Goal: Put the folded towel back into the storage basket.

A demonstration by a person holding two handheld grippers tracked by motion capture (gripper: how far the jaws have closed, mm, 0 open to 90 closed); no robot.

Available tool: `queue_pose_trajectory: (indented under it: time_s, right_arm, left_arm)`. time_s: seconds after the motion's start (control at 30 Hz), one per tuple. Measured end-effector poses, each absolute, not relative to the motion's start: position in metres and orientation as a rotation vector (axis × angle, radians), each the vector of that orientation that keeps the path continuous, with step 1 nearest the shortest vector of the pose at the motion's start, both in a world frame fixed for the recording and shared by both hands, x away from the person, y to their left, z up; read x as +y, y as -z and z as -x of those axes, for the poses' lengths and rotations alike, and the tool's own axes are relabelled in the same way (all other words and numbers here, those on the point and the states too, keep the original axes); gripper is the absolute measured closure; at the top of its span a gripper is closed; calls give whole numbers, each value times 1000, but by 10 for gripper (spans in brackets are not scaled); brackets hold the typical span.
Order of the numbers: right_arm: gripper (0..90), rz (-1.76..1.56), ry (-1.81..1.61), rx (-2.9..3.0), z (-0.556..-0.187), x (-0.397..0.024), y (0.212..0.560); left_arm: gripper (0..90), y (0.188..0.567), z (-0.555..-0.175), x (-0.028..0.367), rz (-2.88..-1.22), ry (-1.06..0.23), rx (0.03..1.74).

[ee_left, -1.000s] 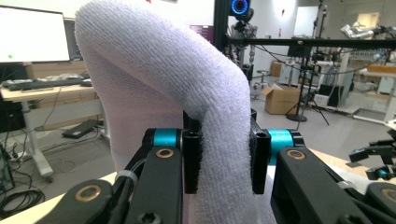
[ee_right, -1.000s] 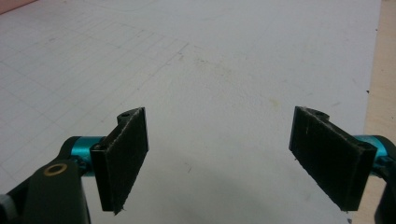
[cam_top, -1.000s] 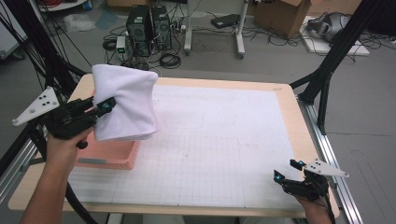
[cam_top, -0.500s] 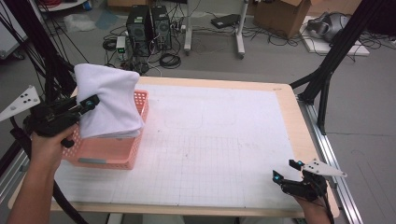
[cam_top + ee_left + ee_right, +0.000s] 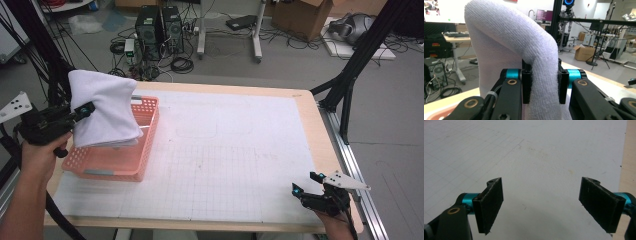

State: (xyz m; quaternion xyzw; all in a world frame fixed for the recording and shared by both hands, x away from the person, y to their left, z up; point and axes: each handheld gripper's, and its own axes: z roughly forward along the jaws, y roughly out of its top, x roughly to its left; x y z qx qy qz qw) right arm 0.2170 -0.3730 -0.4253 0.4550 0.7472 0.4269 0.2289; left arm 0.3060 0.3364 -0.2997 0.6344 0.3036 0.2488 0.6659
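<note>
Since the earlier frames we have carried the left gripper [image 5: 86, 110] and its load toward the left edge of the table [image 5: 240, 90], so that the pink basket [image 5: 145, 135], formerly covered for the most part, now shows its right wall and near rim. The right gripper [image 5: 305, 187] has kept its place at the near right corner.

We hold a folded white towel [image 5: 105, 110] in the left gripper. In the left gripper view the two black jaws press on a thick fold of the towel [image 5: 541, 75] from both sides, and the cloth rises above them and bends over in an arch. In the high view the towel hangs above the left half of the basket; its lower edge reaches down to about the basket's rim, and we cannot tell whether it touches the basket floor.

The basket stands on the white gridded mat [image 5: 240, 165] at the far left part of the table, its long side running away from us.

The right gripper [image 5: 541, 205] stands with its jaws wide apart, nothing between the pads, low over the bare mat [image 5: 536, 157] next to the wooden table edge [image 5: 629, 157].
</note>
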Motion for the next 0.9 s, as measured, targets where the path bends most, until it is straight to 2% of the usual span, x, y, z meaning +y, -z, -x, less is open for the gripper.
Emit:
queue_pose_trajectory:
  time_s: [0.6,0.9]
  right_arm:
    - [185,-1242,-1165,2068,-217,-370,426]
    - [185,-1258,-1155,2071,-216,-371,428]
  left_arm:
    - [732,347,-326,333,-1525,-448,680]
    - [732,347,-324,348,-1508,-451,683]
